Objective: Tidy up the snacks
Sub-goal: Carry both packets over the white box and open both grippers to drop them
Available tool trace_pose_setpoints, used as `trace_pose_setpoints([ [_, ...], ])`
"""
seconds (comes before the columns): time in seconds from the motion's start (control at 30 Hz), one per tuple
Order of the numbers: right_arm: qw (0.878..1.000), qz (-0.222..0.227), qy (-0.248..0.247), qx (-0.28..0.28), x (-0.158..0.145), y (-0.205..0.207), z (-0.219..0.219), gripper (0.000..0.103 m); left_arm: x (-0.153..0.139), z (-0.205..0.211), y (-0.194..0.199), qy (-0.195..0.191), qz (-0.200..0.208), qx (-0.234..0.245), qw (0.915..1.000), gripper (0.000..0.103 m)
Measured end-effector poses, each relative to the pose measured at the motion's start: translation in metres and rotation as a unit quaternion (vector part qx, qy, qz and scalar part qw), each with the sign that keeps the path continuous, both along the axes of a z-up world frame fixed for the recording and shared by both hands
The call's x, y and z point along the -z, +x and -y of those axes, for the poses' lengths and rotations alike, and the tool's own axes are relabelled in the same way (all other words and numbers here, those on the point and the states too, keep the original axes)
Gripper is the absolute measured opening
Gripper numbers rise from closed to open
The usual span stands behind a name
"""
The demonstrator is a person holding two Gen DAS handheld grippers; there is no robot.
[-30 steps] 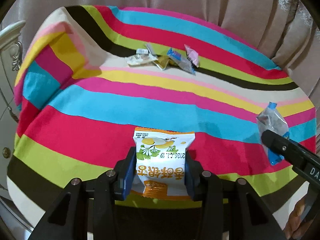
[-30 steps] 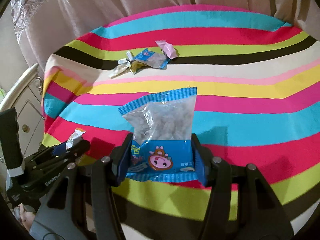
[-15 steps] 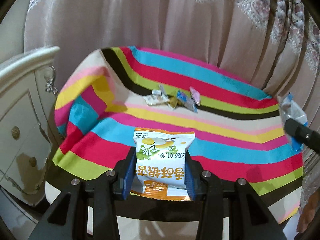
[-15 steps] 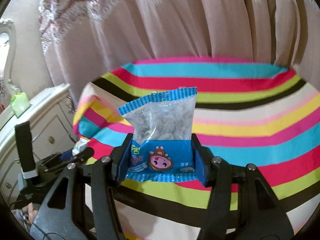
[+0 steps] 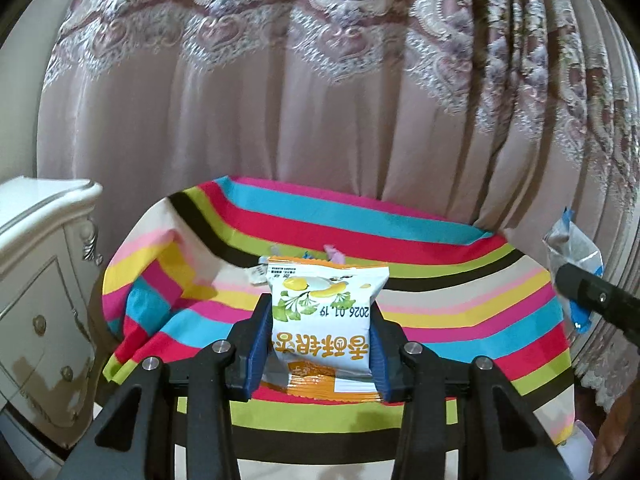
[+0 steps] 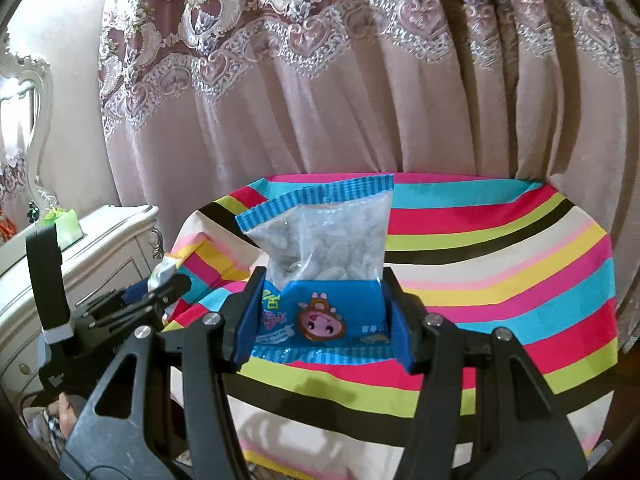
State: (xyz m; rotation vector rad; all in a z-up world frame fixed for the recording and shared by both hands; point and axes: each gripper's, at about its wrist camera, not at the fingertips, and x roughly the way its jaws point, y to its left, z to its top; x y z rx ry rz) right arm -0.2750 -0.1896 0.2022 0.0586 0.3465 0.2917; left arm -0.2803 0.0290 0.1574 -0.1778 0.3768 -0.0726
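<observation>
My left gripper (image 5: 320, 340) is shut on a white and orange snack packet (image 5: 322, 320) with yellow fruit print, held upright in front of the striped table (image 5: 460, 304). My right gripper (image 6: 322, 320) is shut on a clear snack bag with a blue band and cartoon face (image 6: 320, 272). That bag also shows at the right edge of the left wrist view (image 5: 572, 252). Small snack wrappers (image 5: 334, 252) lie far back on the table, mostly hidden behind the white packet. The left gripper also shows at the left of the right wrist view (image 6: 160, 288).
A pink lace-trimmed curtain (image 5: 320, 120) hangs behind the table. A white carved cabinet (image 5: 36, 280) stands to the left, with a green item (image 6: 64, 220) on top and a mirror (image 6: 24, 120) behind it.
Both grippers have pulled back and up from the table with their packets still held. The table now looks smaller and farther, and the curtain fills the upper view.
</observation>
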Motion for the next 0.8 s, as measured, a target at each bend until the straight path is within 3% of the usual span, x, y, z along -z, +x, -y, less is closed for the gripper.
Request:
trace_pose_setpoints([
  [0.23,1.0,0.012,-0.007,0.01,0.003,-0.033,0.023,0.059,0.004,0.028,-0.007,0.006,0.002,0.029,0.9996,0.044],
  [0.4,0.999,0.031,-0.023,0.023,0.005,-0.065,0.046,0.059,0.006,0.062,-0.014,0.03,-0.006,0.064,0.9975,0.044],
  [0.63,0.999,0.012,-0.024,0.043,0.026,-0.094,0.084,0.058,-0.002,0.112,-0.04,0.07,0.006,0.117,0.9906,0.044],
  [0.67,0.998,0.008,-0.024,0.049,0.029,-0.099,0.091,0.056,-0.003,0.117,-0.042,0.075,0.005,0.121,0.9898,0.044],
  [0.7,0.998,0.005,-0.023,0.052,0.031,-0.102,0.097,0.047,-0.003,0.125,-0.045,0.079,0.001,0.132,0.988,0.044],
  [0.8,0.998,-0.007,-0.023,0.064,0.038,-0.111,0.113,0.045,-0.001,0.148,-0.049,0.089,-0.015,0.168,0.9817,0.044],
])
